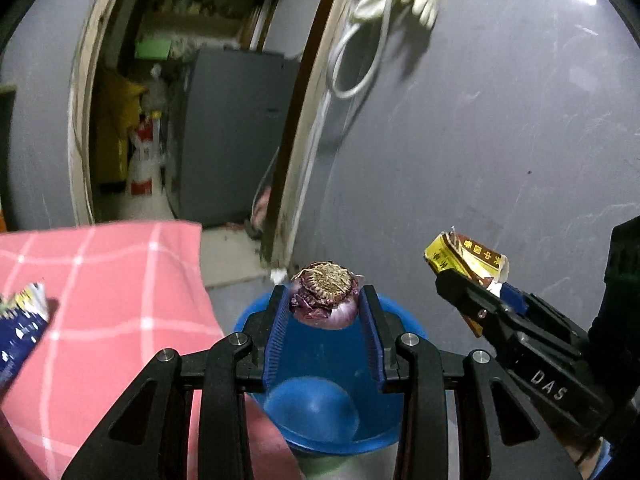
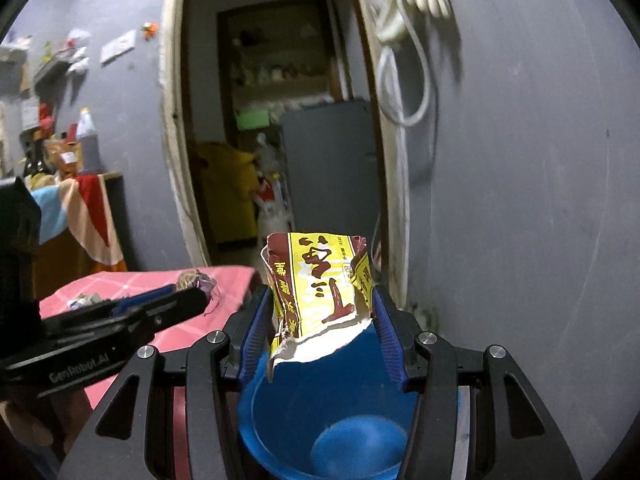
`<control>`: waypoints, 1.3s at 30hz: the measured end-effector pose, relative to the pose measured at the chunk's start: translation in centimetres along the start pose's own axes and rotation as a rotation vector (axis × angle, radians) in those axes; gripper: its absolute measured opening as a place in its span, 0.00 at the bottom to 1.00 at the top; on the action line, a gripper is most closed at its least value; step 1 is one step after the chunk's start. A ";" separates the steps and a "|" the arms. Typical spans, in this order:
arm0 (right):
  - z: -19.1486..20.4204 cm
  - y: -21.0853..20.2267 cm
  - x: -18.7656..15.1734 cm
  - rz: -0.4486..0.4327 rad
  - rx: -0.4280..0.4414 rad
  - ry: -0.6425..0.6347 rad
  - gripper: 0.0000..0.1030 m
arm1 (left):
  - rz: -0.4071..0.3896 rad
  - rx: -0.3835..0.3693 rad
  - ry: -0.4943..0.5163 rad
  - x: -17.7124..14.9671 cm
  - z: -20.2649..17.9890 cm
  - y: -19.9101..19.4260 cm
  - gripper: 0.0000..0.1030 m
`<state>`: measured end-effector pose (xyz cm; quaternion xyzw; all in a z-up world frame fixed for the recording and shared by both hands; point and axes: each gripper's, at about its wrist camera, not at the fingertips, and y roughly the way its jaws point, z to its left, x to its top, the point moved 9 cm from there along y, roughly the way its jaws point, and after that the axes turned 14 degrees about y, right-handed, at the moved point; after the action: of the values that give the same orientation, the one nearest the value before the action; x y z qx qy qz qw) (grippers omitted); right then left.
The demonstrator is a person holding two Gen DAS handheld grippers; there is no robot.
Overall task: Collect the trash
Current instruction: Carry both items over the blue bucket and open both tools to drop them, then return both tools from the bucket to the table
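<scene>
- One blue bin [image 1: 332, 412] sits lowest and nearest in both wrist views, mouth up, on the floor by the pink cloth's edge.
- Two grippers hang over the bin, each grasping one piece of trash.
- The left gripper [image 1: 325, 300] is clamped on one onion scrap [image 1: 325, 294], purple, with a dried root disc on top; both blue pads [image 1: 280, 332] press its sides, directly above the bin.
- The right gripper [image 2: 320, 312] is clamped on one torn wrapper [image 2: 316, 292], yellow and brown with printed characters; its ragged white edge hangs above the bin's rim [image 2: 256, 420].
- In the left view that gripper [image 1: 480, 292] shows to the right of the bin, wrapper [image 1: 466, 258] sticking out of its tip.
- One pink checked cloth [image 1: 104, 300] covers a surface left of the bin.
- On it, one blue packet [image 1: 20, 332] lies at the far left, partly cut off.
- Beyond the bin, a grey wall [image 1: 500, 152] and one open doorway [image 2: 280, 112].
- One white cord [image 1: 380, 20] hangs on the wall, above and right of the bin.
- Through the doorway, one grey cabinet [image 2: 332, 168], one yellow bag [image 2: 228, 192] and shelves, blurred.
</scene>
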<state>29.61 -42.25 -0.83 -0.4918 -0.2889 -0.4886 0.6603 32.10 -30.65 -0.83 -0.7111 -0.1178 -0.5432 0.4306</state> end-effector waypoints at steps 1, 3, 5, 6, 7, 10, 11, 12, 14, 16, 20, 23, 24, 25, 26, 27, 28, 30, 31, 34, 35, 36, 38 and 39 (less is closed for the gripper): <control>-0.5 0.4 -0.2 0.020 -0.004 0.019 0.48 | 0.016 -0.004 -0.008 -0.3 0.1 0.5 0.30; -1.4 0.9 -0.7 0.055 -0.009 0.055 0.48 | 0.057 -0.007 -0.014 -0.9 0.1 1.6 0.31; -2.2 1.4 -1.2 0.086 -0.017 0.085 0.48 | 0.099 -0.012 -0.019 -1.6 0.1 2.6 0.32; -2.4 1.7 -1.2 0.097 -0.019 0.097 0.48 | 0.113 -0.015 -0.023 -1.8 0.1 2.9 0.32; -2.8 1.9 -1.3 0.108 -0.022 0.111 0.48 | 0.127 -0.019 -0.029 -2.3 0.2 3.2 0.32; -3.6 2.3 -1.6 0.128 -0.027 0.150 0.52 | 0.150 -0.031 -0.054 -3.1 0.3 3.7 0.41; -3.8 2.4 -1.7 0.134 -0.028 0.162 0.52 | 0.150 -0.032 -0.061 -3.2 0.5 3.7 0.44; -3.9 2.4 -1.8 0.138 -0.028 0.166 0.53 | 0.149 -0.030 -0.065 -3.3 0.6 3.6 0.46; -4.1 2.3 -1.8 0.139 -0.034 0.173 0.53 | 0.141 -0.022 -0.066 -3.2 0.9 3.2 0.46; -4.0 2.1 -1.5 0.128 -0.035 0.171 0.55 | 0.130 -0.005 -0.061 -2.9 1.3 2.7 0.46; -3.1 1.5 -0.5 0.072 -0.021 0.139 0.65 | 0.083 0.058 -0.048 -2.6 2.5 0.5 0.61; -1.6 0.6 0.3 0.014 0.015 0.109 0.77 | 0.017 0.121 -0.051 -2.3 4.0 -1.8 0.69; -1.0 0.3 0.5 -0.007 0.031 0.096 0.81 | 0.001 0.138 -0.053 -2.3 4.5 -2.6 0.70; -0.3 0.0 0.8 -0.028 0.048 0.082 0.84 | -0.012 0.157 -0.056 -2.3 5.1 -3.4 0.75; 0.4 -0.2 1.0 -0.044 0.062 0.072 0.85 | -0.024 0.177 -0.057 -2.2 5.6 -4.2 0.78; 1.2 -0.4 1.2 -0.062 0.080 0.061 0.89 | -0.046 0.207 -0.061 -2.2 6.3 -5.3 0.83; 2.1 -0.9 1.4 -0.087 0.105 0.048 0.97 | -0.063 0.226 -0.064 -2.2 6.8 -6.0 0.87; 3.8 -1.5 1.7 -0.125 0.148 0.029 1.00 | -0.113 0.276 -0.073 -2.1 8.1 -8.4 0.95; 4.8 -1.7 1.9 -0.139 0.170 0.017 1.00 | -0.134 0.299 -0.077 -1.9 8.6 -9.5 0.97; 7.3 -2.4 2.2 -0.180 0.226 -0.013 1.00 | -0.193 0.367 -0.077 -1.9 10.2 -12.6 0.97; 8.0 -2.6 2.3 -0.191 0.242 -0.018 1.00 | -0.204 0.388 -0.075 -1.9 10.6 -13.5 0.97; 8.7 -2.7 2.3 -0.200 0.260 -0.023 1.00 | -0.215 0.410 -0.074 -1.8 11.2 -14.3 0.97; 10.6 -3.0 2.2 -0.217 0.294 -0.040 1.00 | -0.239 0.450 -0.072 -1.9 12.0 -16.1 0.97; 11.5 -3.1 2.1 -0.225 0.312 -0.051 1.00 | -0.253 0.470 -0.074 -2.0 12.5 -17.1 0.97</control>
<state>28.63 -32.41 6.18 -0.3604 -0.4310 -0.4959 0.6621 28.85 -10.49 5.20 -0.5906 -0.3445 -0.5240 0.5078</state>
